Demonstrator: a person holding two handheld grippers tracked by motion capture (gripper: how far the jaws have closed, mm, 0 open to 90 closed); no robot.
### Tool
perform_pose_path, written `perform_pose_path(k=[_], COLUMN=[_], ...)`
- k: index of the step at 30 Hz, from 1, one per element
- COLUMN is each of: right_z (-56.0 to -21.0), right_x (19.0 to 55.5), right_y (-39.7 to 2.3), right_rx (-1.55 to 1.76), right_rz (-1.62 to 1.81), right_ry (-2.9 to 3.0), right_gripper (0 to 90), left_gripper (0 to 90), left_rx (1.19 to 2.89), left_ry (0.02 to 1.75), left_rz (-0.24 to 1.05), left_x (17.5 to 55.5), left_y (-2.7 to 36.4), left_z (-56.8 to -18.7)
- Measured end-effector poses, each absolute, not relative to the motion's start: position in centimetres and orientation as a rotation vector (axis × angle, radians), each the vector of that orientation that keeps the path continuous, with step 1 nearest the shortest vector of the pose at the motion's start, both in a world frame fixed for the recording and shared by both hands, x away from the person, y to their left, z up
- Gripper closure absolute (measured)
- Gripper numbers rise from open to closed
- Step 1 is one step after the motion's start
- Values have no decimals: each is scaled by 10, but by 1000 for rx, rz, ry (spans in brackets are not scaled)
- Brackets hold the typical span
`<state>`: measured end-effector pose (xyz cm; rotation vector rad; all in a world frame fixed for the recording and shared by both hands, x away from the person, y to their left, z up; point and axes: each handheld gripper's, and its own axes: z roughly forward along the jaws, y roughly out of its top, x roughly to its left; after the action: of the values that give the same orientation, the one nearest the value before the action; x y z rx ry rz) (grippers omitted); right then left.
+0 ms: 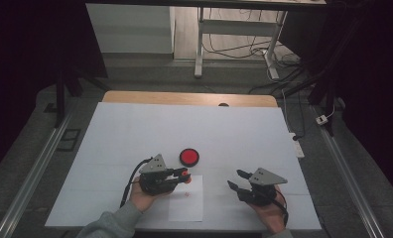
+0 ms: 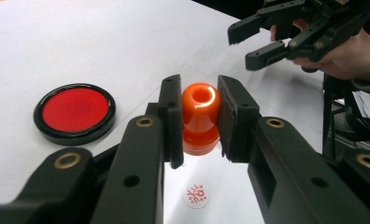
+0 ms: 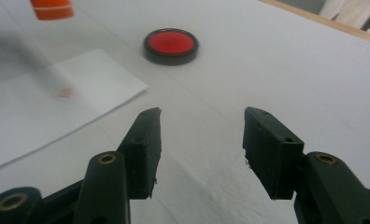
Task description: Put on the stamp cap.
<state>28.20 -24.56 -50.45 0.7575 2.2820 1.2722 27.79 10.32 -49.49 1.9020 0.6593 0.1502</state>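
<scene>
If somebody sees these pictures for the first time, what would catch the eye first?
Probably the orange stamp, clamped between the fingers of the left gripper above a sheet of paper that bears a small red mark. Next, the round red ink pad on the white table just behind it.

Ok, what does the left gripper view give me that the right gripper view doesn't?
Left gripper view alone: the left hand-held gripper shut on the orange stamp, held just above the round red imprint on the paper, which reads sharply here, and the right hand-held gripper with the hand holding it.

Right gripper view alone: the right hand-held gripper's own jaws open with nothing between them, the paper sheet's corner and edges, and the table's wooden far edge.

Both: the red ink pad, the stamp, the imprint, the paper and the white tabletop.
</scene>
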Motion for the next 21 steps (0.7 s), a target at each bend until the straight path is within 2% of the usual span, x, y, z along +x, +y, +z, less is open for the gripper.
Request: perform_pose_path(k=[9,21], right_z=[-507,-509], right_x=[287,289], right_y=[-269,-272], right_rx=[821,834], right_rz=[1242,1246], right_ry=[2263,2268], right_gripper=[465,469], left_gripper=[727,727], left_rx=[1918,1910], left_ry=[662,721], left_rz=[181,203], left_x=[280,293], left_y=[110,127], left_z=[-490,-486])
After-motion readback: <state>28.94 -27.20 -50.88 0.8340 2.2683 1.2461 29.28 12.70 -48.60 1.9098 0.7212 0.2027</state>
